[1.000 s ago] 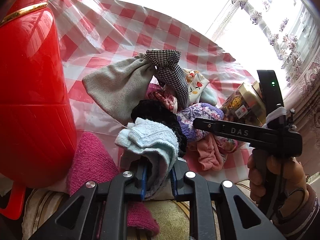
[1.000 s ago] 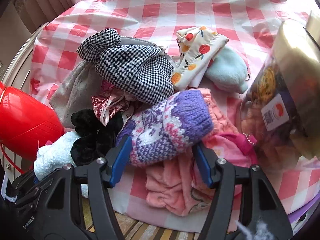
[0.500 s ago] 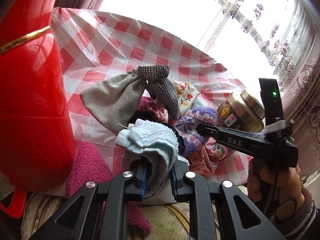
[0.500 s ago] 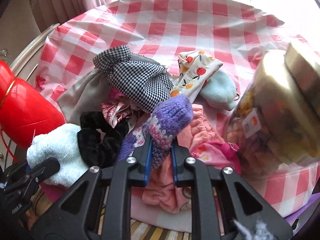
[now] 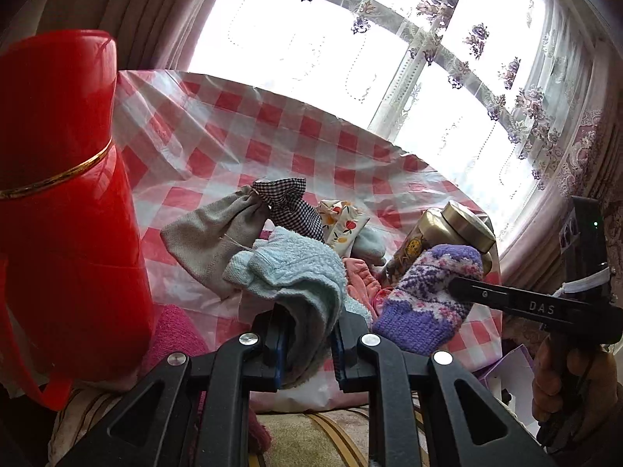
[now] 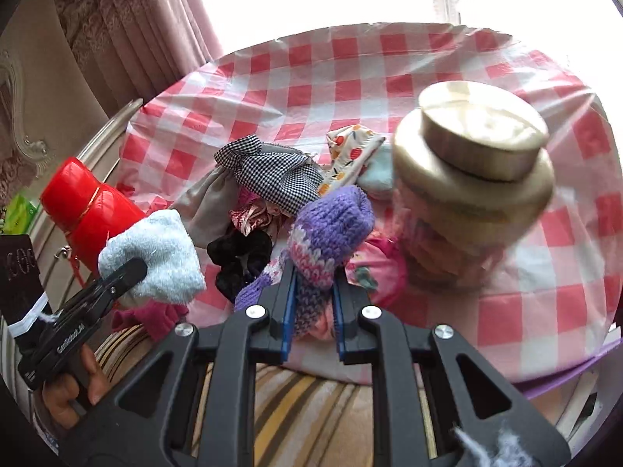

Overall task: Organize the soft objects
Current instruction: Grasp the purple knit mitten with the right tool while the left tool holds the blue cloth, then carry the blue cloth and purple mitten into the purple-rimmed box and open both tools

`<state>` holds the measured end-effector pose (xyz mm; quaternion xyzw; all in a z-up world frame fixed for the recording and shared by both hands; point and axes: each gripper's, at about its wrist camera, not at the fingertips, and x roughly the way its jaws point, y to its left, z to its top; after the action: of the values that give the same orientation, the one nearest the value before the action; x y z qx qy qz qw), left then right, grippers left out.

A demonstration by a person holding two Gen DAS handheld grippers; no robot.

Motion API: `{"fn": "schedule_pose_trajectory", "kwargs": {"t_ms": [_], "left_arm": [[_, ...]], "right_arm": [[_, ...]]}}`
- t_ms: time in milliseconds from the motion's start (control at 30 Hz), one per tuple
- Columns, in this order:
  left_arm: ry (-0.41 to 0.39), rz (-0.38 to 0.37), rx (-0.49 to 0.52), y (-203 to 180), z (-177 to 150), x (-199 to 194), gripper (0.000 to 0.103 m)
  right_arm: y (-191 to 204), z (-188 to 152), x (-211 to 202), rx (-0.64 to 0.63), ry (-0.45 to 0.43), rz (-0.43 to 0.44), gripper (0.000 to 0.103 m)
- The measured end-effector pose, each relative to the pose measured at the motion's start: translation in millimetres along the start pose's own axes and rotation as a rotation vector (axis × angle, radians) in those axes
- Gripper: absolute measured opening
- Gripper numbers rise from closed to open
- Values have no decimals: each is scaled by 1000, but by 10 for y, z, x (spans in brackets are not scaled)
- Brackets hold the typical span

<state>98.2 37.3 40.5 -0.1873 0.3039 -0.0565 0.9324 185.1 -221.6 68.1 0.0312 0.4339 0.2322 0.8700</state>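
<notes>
Currently both grips are made: left hand-held gripper [image 5: 307, 346] clamped on the pale blue sock [image 5: 296, 272], right hand-held gripper [image 6: 311, 315] clamped on the purple knit sock [image 6: 331, 229]. Remaining pile [image 6: 268, 183] lies unsorted mid-table [image 6: 389, 62]; most sorting seems left.

Bare checked tablecloth [image 6: 350, 66] beyond the heap; red flask [image 5: 58, 210] left, gold-lidded jar [image 6: 475, 179] right.
</notes>
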Motion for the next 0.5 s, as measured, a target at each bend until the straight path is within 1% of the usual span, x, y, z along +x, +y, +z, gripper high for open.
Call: {"fn": "schedule_pose_trajectory", "kwargs": {"t_ms": [133,267,333,500], "left_arm": [[-4,-7,26,-152,6,-46,19],[-8,-29,49,-353,2,-108,19],[-2,-49,58,-457,-17,-117,19],[35,-121,108,-882,-98,-46,19]], "right_arm": [[-270,-141,-248,47,-9,6,20],[-628,-338,-505,117,-16,0,20],[-815,-451,-632,154,-19,-15,20],[-1287,-765,-966,258,-27,-63,20]]}}
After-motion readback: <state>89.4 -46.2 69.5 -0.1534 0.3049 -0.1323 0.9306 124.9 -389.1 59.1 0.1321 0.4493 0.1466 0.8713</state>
